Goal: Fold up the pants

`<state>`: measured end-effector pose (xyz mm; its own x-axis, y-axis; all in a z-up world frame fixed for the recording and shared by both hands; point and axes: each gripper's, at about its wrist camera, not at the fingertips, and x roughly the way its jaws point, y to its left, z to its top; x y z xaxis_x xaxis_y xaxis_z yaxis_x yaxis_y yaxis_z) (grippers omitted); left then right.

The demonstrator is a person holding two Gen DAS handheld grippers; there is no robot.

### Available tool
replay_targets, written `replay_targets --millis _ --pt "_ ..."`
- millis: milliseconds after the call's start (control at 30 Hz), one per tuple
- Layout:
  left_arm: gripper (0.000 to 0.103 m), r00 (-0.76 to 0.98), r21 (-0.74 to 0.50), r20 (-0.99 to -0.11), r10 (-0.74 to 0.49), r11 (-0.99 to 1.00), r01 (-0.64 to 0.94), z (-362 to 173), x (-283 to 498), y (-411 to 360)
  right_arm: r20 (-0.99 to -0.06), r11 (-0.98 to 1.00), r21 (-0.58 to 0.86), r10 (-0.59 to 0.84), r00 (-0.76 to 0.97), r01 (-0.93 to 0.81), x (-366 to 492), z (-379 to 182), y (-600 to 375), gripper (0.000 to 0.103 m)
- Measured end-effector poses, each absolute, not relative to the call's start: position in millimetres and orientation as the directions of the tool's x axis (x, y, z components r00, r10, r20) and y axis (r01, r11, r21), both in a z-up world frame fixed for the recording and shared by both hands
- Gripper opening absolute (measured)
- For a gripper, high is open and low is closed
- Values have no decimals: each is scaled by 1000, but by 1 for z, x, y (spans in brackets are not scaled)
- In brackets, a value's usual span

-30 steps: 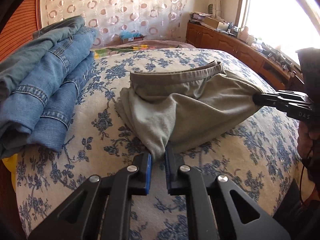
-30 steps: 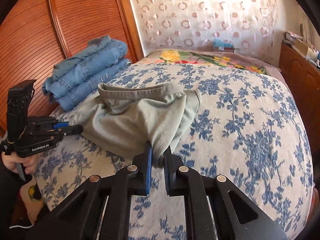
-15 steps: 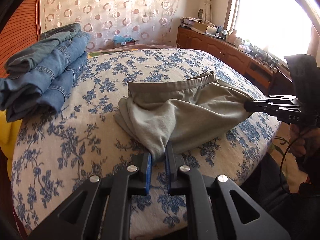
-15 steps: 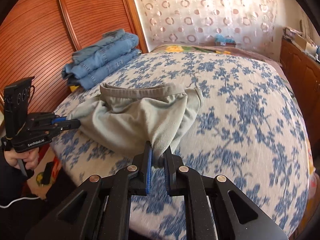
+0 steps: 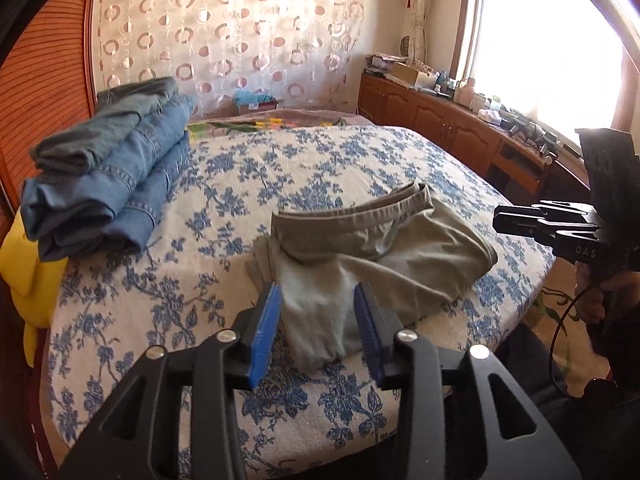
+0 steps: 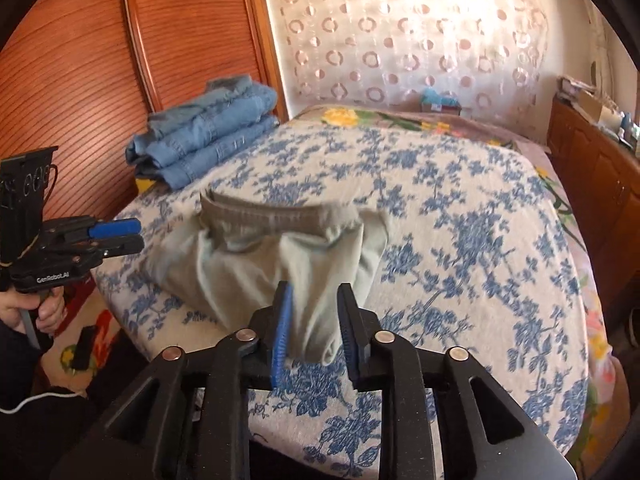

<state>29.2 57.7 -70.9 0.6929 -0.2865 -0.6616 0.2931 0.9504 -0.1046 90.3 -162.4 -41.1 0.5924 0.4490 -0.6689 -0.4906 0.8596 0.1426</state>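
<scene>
While both our grippers stand over the near edge of the bed [image 5: 360, 148], the grey-green pants [image 5: 384, 256] lie folded into a small bundle on the blue-flowered bedspread, close to that near edge. The waistband faces the far side of the bed and stands a little open.

Our left gripper [image 5: 318, 324] has just been opening: its blue pads now stand apart, and one corner of the pants lies between them, but the pads do not press on the cloth. From the right wrist view we see the same gripper [image 6: 120, 234] from the side, beside the left end of the bundle and not touching it, with our left hand [image 6: 38, 310] around its handle.

Our right gripper [image 6: 316, 322] has also just been opening. Its jaws are narrower than those of the left one, and the other corner of the pants hangs between them; whether the fabric still touches a pad we cannot tell for sure (the picture is a little blurred there). In the left wrist view its black fingers [image 5: 532, 224] point at the right end of the bundle, just beside it.

A stack of folded blue jeans [image 5: 108, 172] rests at the far left of the bed, well apart from the pants.
</scene>
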Motion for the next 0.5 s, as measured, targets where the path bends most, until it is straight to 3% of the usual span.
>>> replay_targets --millis 133,367,433,500 --pt "43 706 -87 -654 -273 954 288 -66 39 56 -651 863 137 448 613 -486 96 -34 -163 37" --pt "50 699 -78 -665 -265 954 288 -77 64 50 -650 861 120 444 616 -494 115 -40 -154 41" --pt "61 687 -88 -674 -271 953 289 -83 73 50 -656 861 114 441 613 -496 122 -45 -150 41" --pt "63 678 -101 -680 -280 951 291 -87 80 50 -662 858 112 441 606 -502 129 -48 -146 42"
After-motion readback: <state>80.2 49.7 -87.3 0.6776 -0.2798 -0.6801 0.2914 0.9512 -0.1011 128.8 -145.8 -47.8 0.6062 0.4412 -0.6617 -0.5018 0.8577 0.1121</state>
